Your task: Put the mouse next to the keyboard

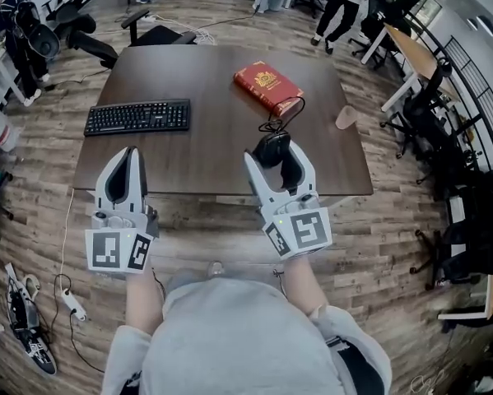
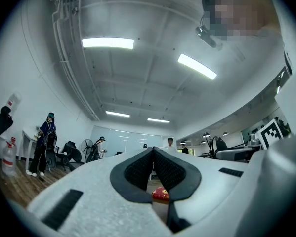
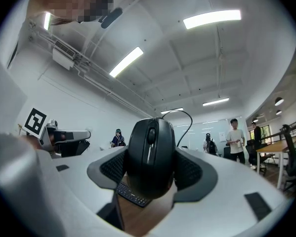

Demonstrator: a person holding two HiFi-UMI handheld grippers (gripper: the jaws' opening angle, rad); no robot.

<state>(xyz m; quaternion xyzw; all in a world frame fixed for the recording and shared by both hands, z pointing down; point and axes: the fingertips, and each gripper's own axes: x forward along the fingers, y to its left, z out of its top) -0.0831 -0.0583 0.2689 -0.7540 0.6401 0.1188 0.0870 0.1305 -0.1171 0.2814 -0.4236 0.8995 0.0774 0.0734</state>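
Scene: open office. A person stands at the near edge of a dark wood bench (image 1: 213, 159) w/ a pair of tongs in each hand.
Right tongs (image 1: 275, 151): clenched on the black mouse (image 1: 272, 148), pads pressed to its two flanks. The right gripper view shows the mouse (image 3: 151, 154) filling the gap between them.
Left tongs (image 1: 127, 156): pressed shut w/ nothing between, held over the bench's near left edge, idle.
Mouse position: over the near right part of the bench. It looks lifted off the wood, though I can't be sure. It is well apart from the keyboard (image 1: 138, 116), which lies at far left.
Cable (image 1: 287, 115): thin, black. It loops from the mouse back toward a red book (image 1: 267, 86).
Handling: prob. light, w/ a rigid, smooth, rounded plastic shell, so it could slip if the grip eases. A mid-body side hold looks right. The cable may drag or snag on the book on a move leftward.
Containers: one pale cup (image 1: 346, 118) at the right bench edge. Can't tell its contents, nor whether it stands upright.
Task stage: mouse in hand, not yet set beside the keyboard.
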